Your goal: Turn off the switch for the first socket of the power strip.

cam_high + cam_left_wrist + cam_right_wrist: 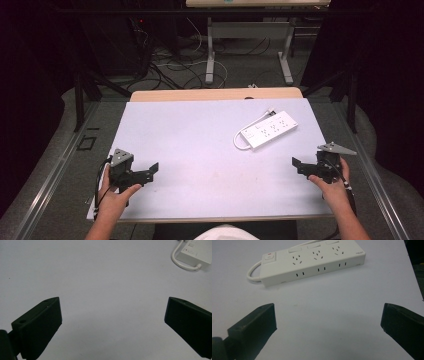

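- The white rectangular plastic power strip (270,128) lies flat on the pale tabletop (200,135), toward its far right. It sits at a slant, sockets up. Its short white cable (253,272) loops out from the switch end.
- The right gripper (300,164) sits near the tabletop's right edge, near the strip but well apart from touching it. Its jaws stand wide apart and hold nothing. In the right gripper view the strip lies straight ahead, its long side wall facing the jaws.
- The left gripper (152,170) rests at the near left, well apart from the strip, its jaws likewise spread and empty.
- Judged from its look, the strip is a stiff hard shell, fairly light, with smooth sides that could slip under a weak pinch.
- The best hold is probably across the narrow width near the middle, one jaw on each long side wall, so it lifts level.
- The cable is limp and would trail; gripping it alone would let the body swing.
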`<state>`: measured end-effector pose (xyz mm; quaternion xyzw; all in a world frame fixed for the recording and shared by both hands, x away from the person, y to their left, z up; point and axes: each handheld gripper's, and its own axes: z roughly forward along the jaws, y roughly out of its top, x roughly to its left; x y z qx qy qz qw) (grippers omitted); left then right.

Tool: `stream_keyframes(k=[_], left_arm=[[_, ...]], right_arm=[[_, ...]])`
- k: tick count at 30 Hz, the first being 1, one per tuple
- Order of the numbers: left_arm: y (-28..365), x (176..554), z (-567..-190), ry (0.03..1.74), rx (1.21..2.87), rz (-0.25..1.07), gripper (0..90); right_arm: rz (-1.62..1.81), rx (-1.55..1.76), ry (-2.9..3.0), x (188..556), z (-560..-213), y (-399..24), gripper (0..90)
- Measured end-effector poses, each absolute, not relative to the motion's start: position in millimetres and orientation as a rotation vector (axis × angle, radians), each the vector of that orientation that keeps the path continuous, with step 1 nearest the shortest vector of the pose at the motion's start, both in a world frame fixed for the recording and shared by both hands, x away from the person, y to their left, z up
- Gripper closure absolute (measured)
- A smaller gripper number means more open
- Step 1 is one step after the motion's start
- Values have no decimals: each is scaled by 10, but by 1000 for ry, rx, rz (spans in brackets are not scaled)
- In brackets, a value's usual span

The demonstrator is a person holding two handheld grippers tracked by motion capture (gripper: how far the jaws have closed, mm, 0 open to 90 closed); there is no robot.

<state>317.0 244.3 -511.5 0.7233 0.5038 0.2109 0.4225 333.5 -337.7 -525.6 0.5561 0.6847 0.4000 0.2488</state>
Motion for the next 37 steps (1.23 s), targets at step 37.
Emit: stream_keyframes(k=[37], left_arm=[[2437,3173,-5127,1261,1814,530,9]], right_arm=[[1078,1546,1841,3374,-5403,-3399,0]])
